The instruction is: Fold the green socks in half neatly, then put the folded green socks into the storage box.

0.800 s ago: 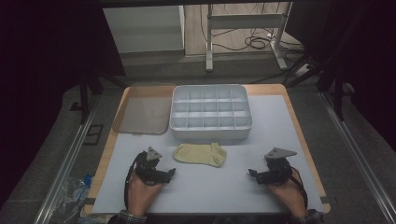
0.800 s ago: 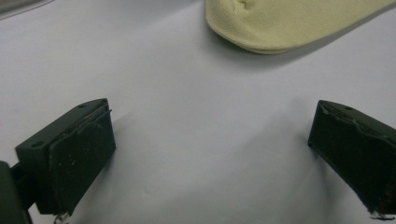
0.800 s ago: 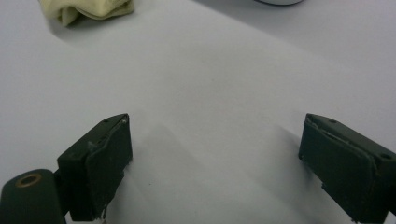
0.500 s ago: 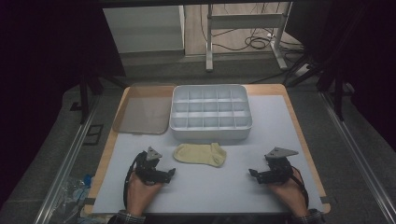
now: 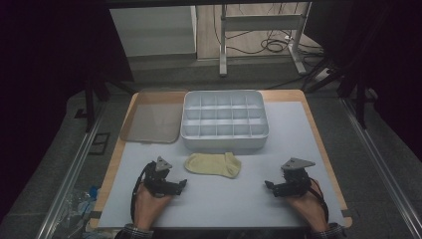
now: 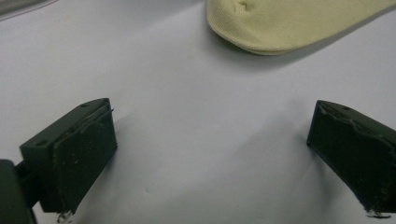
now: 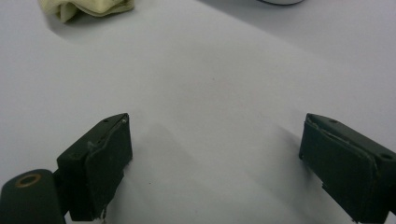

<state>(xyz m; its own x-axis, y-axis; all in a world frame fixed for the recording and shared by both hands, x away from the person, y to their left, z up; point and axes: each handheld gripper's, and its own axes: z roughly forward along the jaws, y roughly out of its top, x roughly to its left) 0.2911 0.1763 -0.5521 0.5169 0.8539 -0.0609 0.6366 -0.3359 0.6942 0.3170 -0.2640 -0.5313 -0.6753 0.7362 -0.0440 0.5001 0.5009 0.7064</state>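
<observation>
While both hands rest near the counter's near edge, the left gripper (image 5: 180,184) and right gripper (image 5: 268,185) each hold their jaws wide apart, empty, on the white surface. Between them, slightly farther in, the pale yellow sock (image 5: 213,164) lies flat, just before the grey compartment tray (image 5: 225,144).

No visible change: left gripper (image 5: 180,184), right gripper (image 5: 269,186) and yellow sock (image 5: 213,164) sit exactly where they were 0.8 s ago.
</observation>
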